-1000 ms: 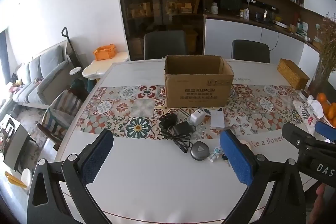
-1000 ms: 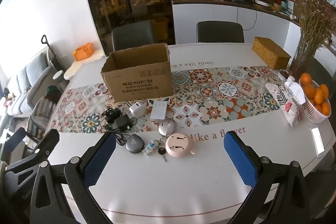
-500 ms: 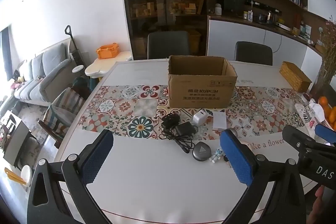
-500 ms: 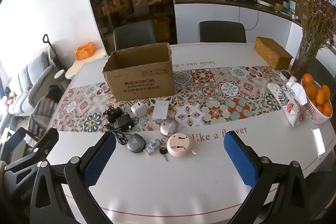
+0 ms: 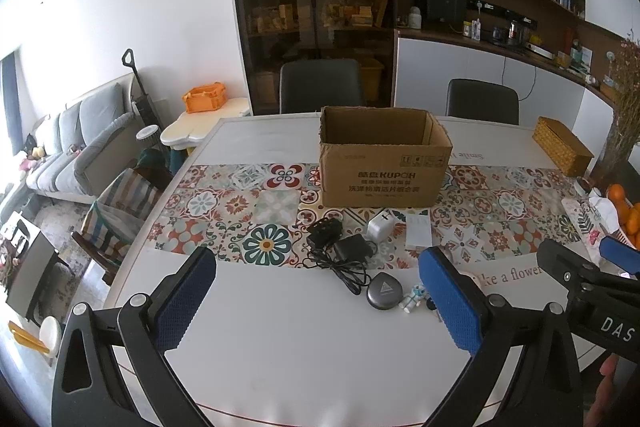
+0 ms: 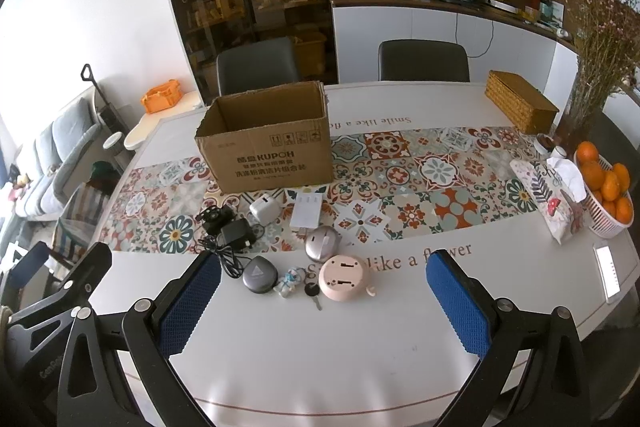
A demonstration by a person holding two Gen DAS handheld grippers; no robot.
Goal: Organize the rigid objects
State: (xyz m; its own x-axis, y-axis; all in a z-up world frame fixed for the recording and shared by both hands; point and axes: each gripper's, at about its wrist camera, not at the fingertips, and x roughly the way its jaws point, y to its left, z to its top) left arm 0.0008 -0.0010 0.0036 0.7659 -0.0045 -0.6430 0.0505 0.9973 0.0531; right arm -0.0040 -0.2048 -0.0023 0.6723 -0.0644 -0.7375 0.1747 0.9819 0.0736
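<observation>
An open cardboard box (image 5: 384,159) (image 6: 268,143) stands on the patterned runner. In front of it lie a black charger with cable (image 6: 236,233), a white plug cube (image 6: 263,211), a white flat box (image 6: 306,213), a silver round device (image 6: 322,249), a pink round device (image 6: 342,277), a grey rounded case (image 6: 259,273), a small figurine (image 6: 289,281) and a key (image 6: 313,293). My left gripper (image 5: 316,301) is open and empty above the near table edge. My right gripper (image 6: 322,301) is open and empty, just short of the pink device.
A wicker box (image 6: 520,101) sits at the far right. A basket of oranges (image 6: 606,187), a tissue pouch (image 6: 554,201) and a vase of dried flowers (image 6: 588,95) stand at the right edge. Two chairs (image 6: 256,65) are behind the table (image 6: 320,347).
Both grippers have drifted slightly back and up; the view of the table shifted a little. Nothing on the table has moved.
</observation>
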